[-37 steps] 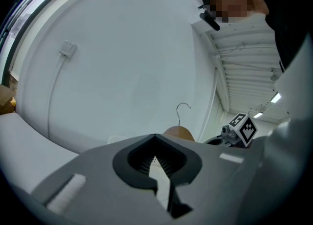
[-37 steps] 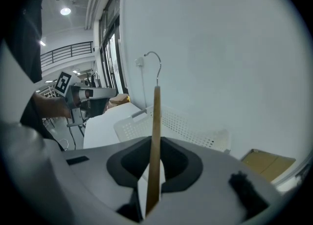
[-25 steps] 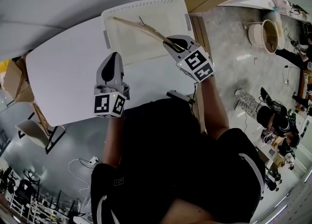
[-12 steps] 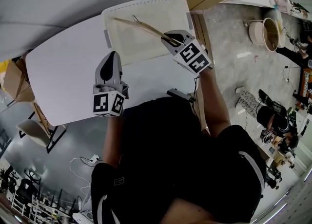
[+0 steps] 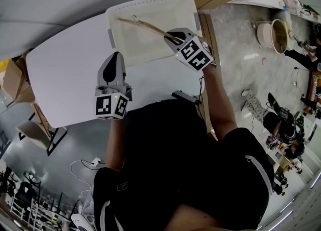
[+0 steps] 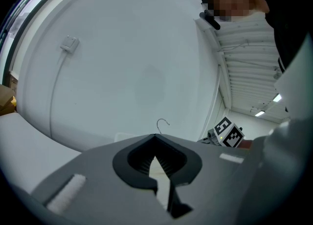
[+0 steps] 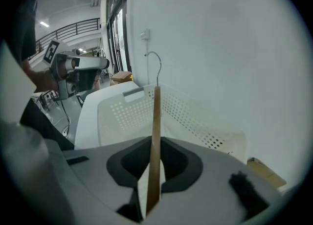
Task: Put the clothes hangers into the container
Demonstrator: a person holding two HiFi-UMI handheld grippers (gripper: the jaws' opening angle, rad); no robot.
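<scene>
Left gripper (image 5: 116, 57) level, closed; right gripper (image 5: 176, 38) angled down, clamping hanger (image 5: 148, 28).

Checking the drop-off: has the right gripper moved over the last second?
Yes. The right gripper, shut on the wooden hanger, has shifted up-left in the head view, closer over the white basket.

I counted one wooden hanger (image 5: 149, 27) over one white container (image 5: 155, 1), one table (image 5: 65, 79) under that container, two grippers: left gripper (image 5: 116, 57), right gripper (image 5: 173, 37).

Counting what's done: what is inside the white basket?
Nothing visible lies inside. The right tool holds a wooden hanger over the basket, hiding a strip of its floor.
</scene>
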